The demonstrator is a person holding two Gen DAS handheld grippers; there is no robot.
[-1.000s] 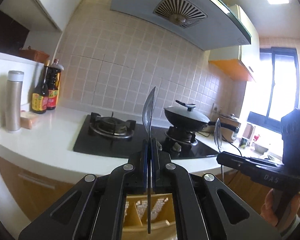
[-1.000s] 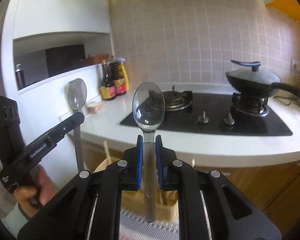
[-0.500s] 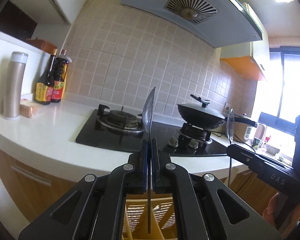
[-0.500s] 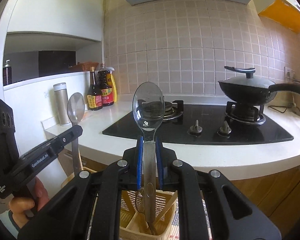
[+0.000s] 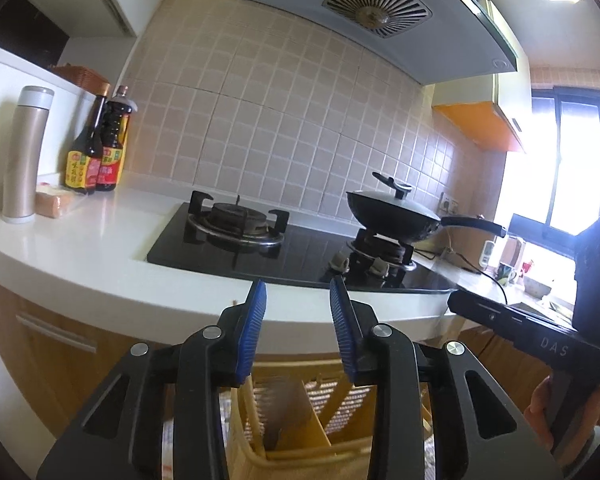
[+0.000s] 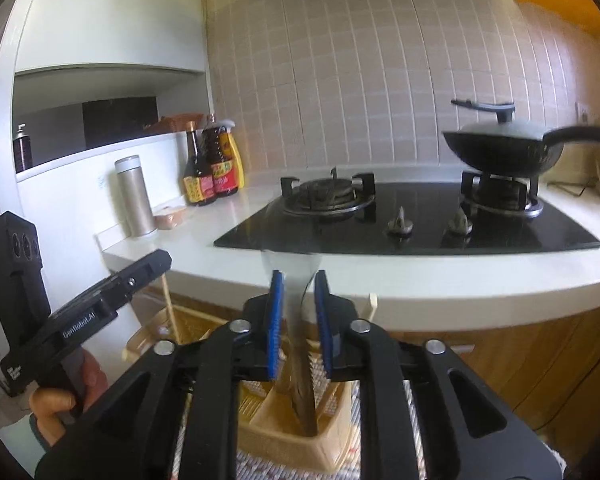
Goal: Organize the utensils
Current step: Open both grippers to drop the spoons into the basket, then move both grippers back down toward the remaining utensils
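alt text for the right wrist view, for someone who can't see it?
The right gripper, jaws open, hangs over a tan slotted plastic utensil basket while a motion-blurred metal spoon drops between its blue pads. Beyond lie a white counter, black gas hob and lidded black wok.

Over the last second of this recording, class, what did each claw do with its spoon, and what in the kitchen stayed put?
Both claws opened. The left claw let go of its spoon, which is no longer between its pads. The right claw released its spoon, now a blurred streak dropping into the yellow basket below. Both had lowered toward the basket first. The wok, bottles and flask stayed in place.
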